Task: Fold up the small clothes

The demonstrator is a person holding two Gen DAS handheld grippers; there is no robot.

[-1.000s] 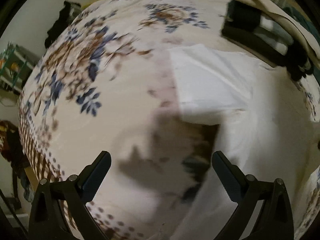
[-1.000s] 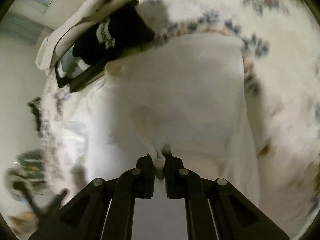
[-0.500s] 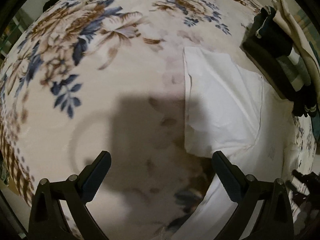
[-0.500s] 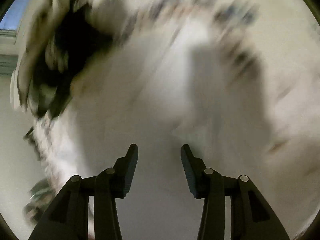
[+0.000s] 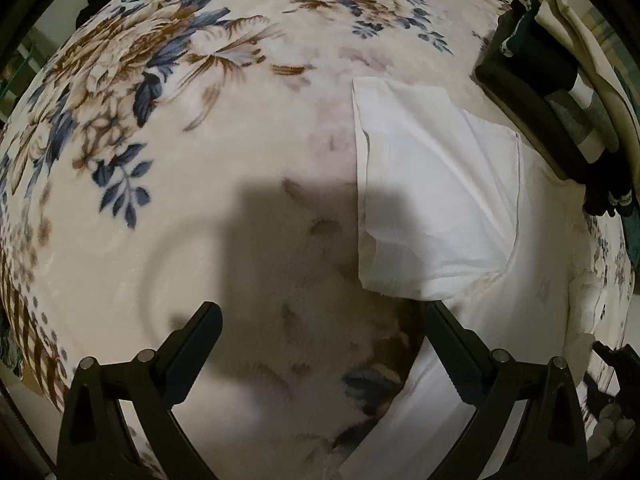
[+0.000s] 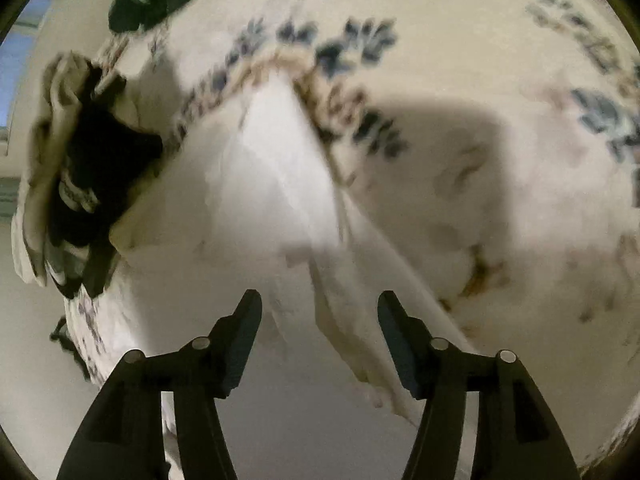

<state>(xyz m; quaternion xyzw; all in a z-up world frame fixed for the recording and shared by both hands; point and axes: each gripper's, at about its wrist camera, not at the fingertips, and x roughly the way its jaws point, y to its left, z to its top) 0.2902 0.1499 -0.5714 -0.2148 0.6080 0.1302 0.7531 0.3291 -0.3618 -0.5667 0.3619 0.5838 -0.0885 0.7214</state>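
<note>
Right hand-held gripper: I see its jaws standing partly apart and closing, pointed steeply down; a raised fold of the white garment sits in the gap, but neither pad presses on it, so I hold nothing yet.

Left hand-held gripper: I have it spread wide and empty over the floral blanket, with only bare blanket between the fingers.

Garment against right gripper: the cloth runs from just under the fingertips away up the frame, its long edge slanting past the right finger. The view is blurred, so I cannot tell how many layers lie in the gap.

Garment against left gripper: the folded white panel lies ahead and to the right, its near corner just beside the tip of the right finger; more white cloth trails down along that finger.

Risk, right side: I judge the jaws may shut on only the top layer, or pinch the blanket with it, and drag the fold askew.

Risk, left side: since this gripper sits off the cloth, I expect a closure here would catch blanket pile alone.

Risk, surroundings: the pile of dark clothes lies near the garment's far edge; a wide sweep could snag it.
</note>
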